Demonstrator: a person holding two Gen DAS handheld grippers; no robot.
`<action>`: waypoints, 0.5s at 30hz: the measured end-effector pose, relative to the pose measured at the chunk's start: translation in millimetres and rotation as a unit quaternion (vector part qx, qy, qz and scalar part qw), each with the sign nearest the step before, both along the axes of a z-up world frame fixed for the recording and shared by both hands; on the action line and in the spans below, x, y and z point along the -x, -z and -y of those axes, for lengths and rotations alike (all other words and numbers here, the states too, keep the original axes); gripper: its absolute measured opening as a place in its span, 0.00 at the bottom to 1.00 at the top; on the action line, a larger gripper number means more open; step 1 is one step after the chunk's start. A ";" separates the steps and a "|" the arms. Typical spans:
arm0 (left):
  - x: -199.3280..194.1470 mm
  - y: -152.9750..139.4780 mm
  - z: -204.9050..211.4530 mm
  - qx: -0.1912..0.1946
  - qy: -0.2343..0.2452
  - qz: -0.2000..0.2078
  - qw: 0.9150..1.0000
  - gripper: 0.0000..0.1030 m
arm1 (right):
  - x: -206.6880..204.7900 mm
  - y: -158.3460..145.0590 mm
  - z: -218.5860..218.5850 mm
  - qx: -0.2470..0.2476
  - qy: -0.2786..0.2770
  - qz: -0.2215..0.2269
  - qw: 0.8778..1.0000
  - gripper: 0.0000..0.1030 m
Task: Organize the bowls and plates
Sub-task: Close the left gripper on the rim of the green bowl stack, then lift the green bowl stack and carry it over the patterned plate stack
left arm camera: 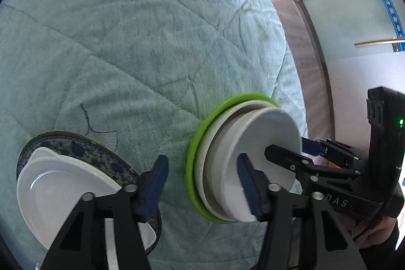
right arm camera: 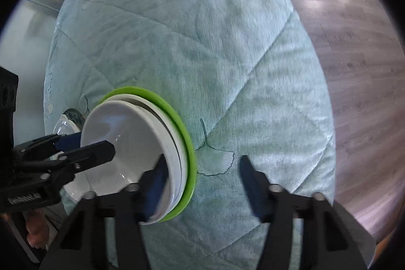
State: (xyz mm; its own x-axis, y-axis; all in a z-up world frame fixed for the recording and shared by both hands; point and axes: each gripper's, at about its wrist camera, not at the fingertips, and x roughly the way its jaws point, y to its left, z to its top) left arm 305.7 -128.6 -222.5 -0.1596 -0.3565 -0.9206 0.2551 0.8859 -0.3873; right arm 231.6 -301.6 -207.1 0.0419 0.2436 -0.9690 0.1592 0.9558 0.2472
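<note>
Left gripper (left arm camera: 202, 184): pointed steeply down at the quilt, jaws about half open. Its right blue pad (left arm camera: 249, 190) lay in front of the near rim of the white bowl; its left pad stood over bare quilt. Whether the pad pressed on the rim cannot be told, and nothing was clamped between the pads.
Right gripper (right arm camera: 202, 184): also pointed steeply down, jaws about half open. Its left blue pad (right arm camera: 157, 184) lay in front of the near rim of the same bowl; its right pad stood over bare quilt. Contact cannot be told, and nothing was clamped.
Grippers together: they met over the stack from opposite sides, each showing in the other's view.
Bowl (right arm camera: 126, 143): white, upright, on top of the stack.
Stack: the bowl sat on a white plate (right arm camera: 174, 143), which sat on a green plate (right arm camera: 189, 151), the widest and lowest.
Second stack: left of the first and apart from it, a white scalloped dish (left arm camera: 58, 184) sat on a blue patterned plate (left arm camera: 81, 146).
Quilt (left arm camera: 126, 42): pale teal, stitched with leaf outlines, under both stacks.
Floor (right arm camera: 354, 55): wood planks beyond the quilt's edge.
Hand (left arm camera: 379, 232): partly seen behind the right gripper's body.
</note>
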 end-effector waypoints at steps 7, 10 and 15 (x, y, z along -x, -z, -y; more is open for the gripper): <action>-0.3 8.9 0.1 0.005 -0.007 -0.016 1.000 0.27 | 6.6 6.3 0.9 -0.020 0.015 -0.006 1.000 0.40; -0.2 8.7 0.1 0.006 -0.007 -0.015 1.000 0.27 | 4.5 6.1 0.3 -0.028 0.011 -0.004 1.000 0.31; 3.9 7.2 4.3 -0.008 -0.002 -0.001 1.000 0.24 | -2.6 3.4 -13.8 -0.027 -0.002 0.000 1.000 0.18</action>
